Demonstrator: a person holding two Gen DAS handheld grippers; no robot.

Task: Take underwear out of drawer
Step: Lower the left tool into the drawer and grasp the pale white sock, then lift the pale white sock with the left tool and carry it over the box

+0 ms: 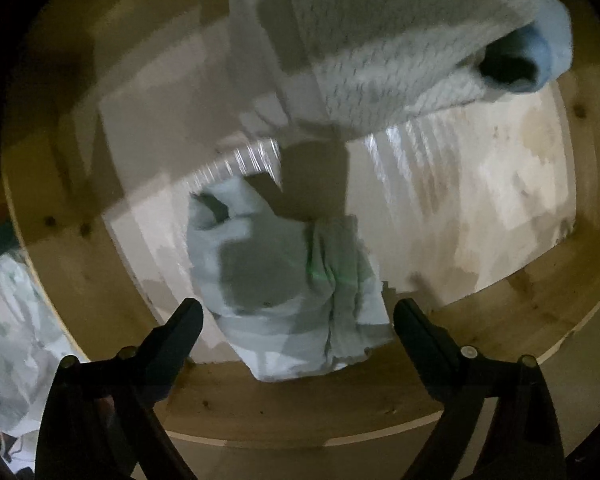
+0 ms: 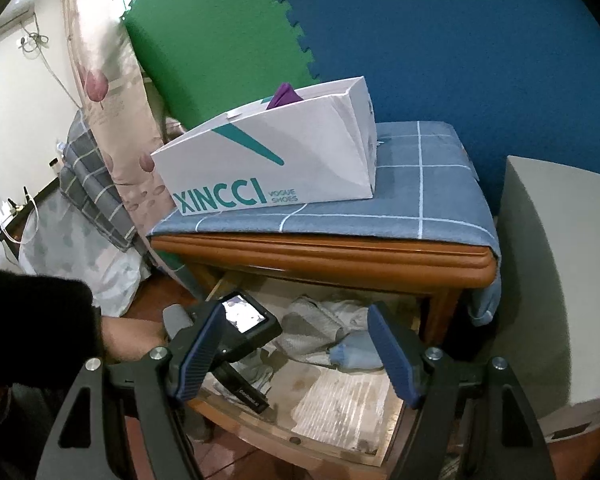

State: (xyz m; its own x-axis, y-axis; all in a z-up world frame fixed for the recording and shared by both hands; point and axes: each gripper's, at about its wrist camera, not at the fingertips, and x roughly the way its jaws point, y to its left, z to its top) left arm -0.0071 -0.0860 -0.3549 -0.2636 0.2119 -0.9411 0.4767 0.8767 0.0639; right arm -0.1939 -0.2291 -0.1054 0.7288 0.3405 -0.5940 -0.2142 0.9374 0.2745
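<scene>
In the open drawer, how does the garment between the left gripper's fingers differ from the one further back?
The pale green garment is smooth and bunched near the drawer front, between the open left gripper. The knitted garment is ribbed, larger, with a blue cuff, lying further back. Both are pale cloth.

I'm looking into the open wooden drawer (image 1: 260,408): pale folded underwear (image 1: 284,292) lies on its paper lining at lower centre, a knitted garment (image 1: 380,52) at the top. Above, the checked-cloth nightstand top (image 2: 420,200) carries a white shoebox (image 2: 276,164).
</scene>
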